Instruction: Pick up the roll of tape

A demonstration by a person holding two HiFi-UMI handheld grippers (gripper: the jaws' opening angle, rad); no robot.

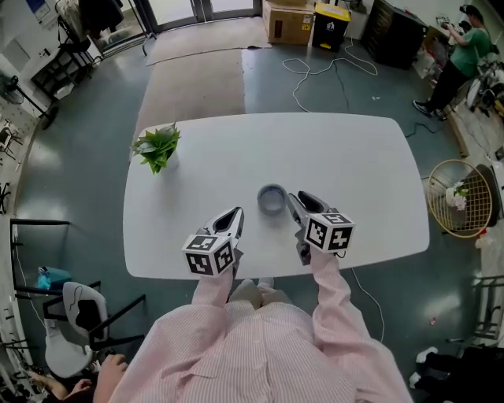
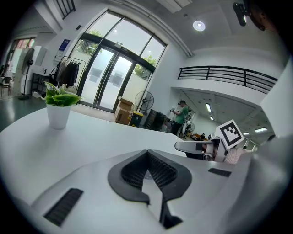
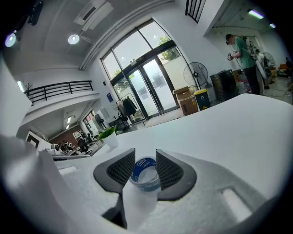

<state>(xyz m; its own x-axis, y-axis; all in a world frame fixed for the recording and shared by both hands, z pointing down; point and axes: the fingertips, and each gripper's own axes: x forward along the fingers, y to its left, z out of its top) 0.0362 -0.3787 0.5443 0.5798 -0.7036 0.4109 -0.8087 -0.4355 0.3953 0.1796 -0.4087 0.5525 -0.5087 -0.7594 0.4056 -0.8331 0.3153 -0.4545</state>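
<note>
The roll of tape (image 1: 272,200), grey-blue with a blue inner ring, lies flat on the white table (image 1: 354,157) near its front edge. My right gripper (image 1: 293,197) is at the roll's right side. In the right gripper view the roll of tape (image 3: 145,173) shows in the gap between the fingertips of my open right gripper (image 3: 145,157); I cannot tell whether the pads touch it. My left gripper (image 1: 236,212) hovers to the left of the roll, apart from it. In its own view my left gripper (image 2: 147,155) is shut on nothing, its tips meeting.
A small potted plant (image 1: 157,147) stands at the table's left edge. A round wire basket (image 1: 459,197) sits on the floor to the right, a chair (image 1: 79,315) at lower left. Cables (image 1: 331,71) and boxes (image 1: 289,21) lie beyond the table. A person (image 1: 461,59) stands far right.
</note>
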